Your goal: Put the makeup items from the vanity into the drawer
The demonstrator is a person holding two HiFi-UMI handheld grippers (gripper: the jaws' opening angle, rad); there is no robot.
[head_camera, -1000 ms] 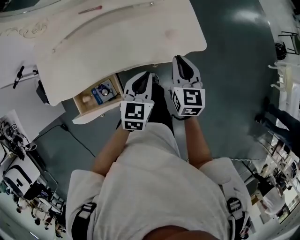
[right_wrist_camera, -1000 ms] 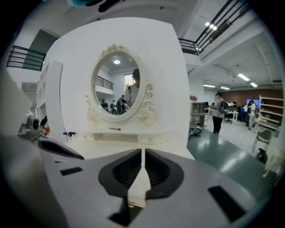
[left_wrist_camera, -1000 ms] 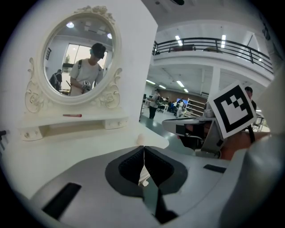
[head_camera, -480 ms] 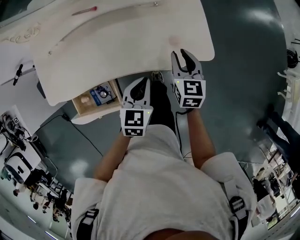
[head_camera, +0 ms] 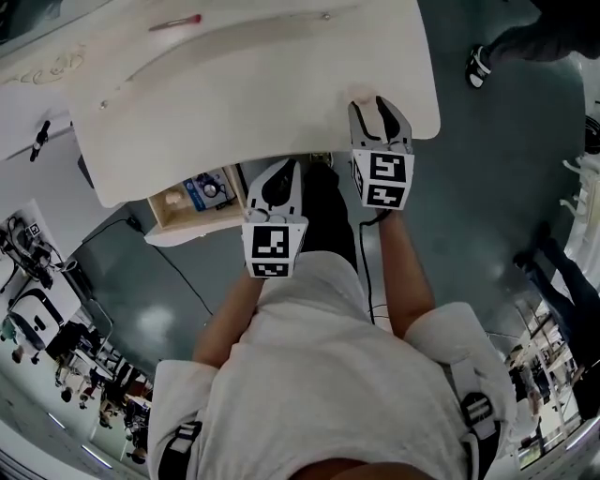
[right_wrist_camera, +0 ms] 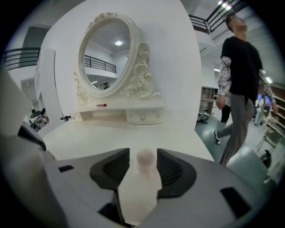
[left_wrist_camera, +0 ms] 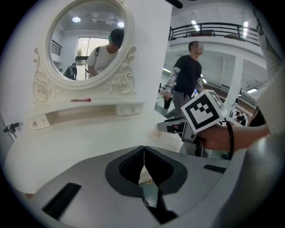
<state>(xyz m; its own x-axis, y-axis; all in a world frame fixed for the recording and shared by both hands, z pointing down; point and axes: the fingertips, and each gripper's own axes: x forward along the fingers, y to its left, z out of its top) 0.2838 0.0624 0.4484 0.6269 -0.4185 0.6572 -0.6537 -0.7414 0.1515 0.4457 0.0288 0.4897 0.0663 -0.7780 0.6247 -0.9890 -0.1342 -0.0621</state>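
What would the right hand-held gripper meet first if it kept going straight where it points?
The small pale round-topped item on the vanity top: it stands between the jaws of the right hand-held gripper, which have just been opening, pads apparently clear of it.

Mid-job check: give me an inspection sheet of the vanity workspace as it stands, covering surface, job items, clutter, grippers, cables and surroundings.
Surface: white vanity top, with an oval mirror at its back.
Job's things: pale round-topped item standing near the front edge; red stick on the raised shelf; drawer open with a blue item inside.
Clutter: nothing seen.
Grippers: right gripper has just been opening, with the pale round-topped item between its jaws and the pads clear of it; left gripper shut, nothing held.
Cables: dark cable on the floor beside the drawer.
Surroundings: person walking past on the right.
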